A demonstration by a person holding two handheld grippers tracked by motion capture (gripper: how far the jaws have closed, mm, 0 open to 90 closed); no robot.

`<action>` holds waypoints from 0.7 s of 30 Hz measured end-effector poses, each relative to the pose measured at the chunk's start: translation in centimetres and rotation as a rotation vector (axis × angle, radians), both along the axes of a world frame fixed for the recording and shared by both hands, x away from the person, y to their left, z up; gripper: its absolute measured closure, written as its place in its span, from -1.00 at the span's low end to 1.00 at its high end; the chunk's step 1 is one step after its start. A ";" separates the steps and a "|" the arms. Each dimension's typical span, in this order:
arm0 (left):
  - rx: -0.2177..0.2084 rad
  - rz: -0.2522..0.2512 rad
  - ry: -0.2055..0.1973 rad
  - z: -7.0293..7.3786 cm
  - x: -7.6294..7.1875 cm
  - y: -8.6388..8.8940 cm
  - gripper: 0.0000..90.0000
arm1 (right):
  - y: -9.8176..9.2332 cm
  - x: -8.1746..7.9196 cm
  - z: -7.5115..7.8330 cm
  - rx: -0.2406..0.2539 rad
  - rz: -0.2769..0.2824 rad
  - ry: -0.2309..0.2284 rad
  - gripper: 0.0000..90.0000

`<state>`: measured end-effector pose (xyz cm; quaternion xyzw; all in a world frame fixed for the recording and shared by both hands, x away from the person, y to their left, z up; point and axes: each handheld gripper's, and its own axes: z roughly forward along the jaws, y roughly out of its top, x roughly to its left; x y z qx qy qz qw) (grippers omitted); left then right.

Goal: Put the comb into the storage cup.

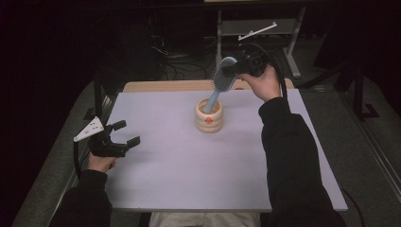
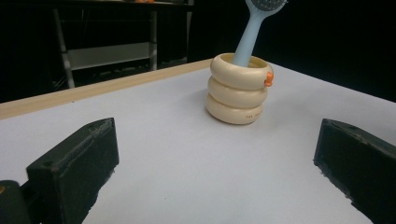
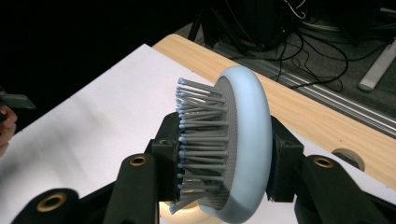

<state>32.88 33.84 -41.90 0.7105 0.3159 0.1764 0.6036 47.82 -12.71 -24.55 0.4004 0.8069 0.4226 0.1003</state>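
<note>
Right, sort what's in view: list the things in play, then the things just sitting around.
In play:
- hairbrush, clamped at its head by the right gripper, handle down in the holder
- cream ringed holder

Sitting around:
- left gripper, open, idle near the table's left edge
- metal stand on the floor behind
- floor cables

Black long sleeves (image 1: 291, 156) on both arms. Both grippers black; left gripper (image 1: 124, 134) carries grey triangular plate (image 1: 89, 129); right gripper (image 3: 219, 163) shows brass-ringed screw holes (image 3: 137, 161).
</note>
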 end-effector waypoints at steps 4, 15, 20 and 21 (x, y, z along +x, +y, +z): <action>-0.003 -0.001 -0.006 0.0 0.0 0.0 -1.00 | 0.2 0.2 -0.8 -0.010 -0.001 0.012 0.22; 0.007 -0.006 -0.001 -0.1 0.0 0.0 -1.00 | 0.5 0.7 -2.3 -0.017 0.003 0.034 0.22; 0.004 -0.002 -0.001 0.0 0.0 0.0 -1.00 | 0.7 0.9 -3.1 -0.019 0.003 0.044 0.22; 0.003 -0.002 0.001 0.0 0.0 0.0 -1.00 | 0.7 0.9 -3.2 -0.020 0.004 0.046 0.22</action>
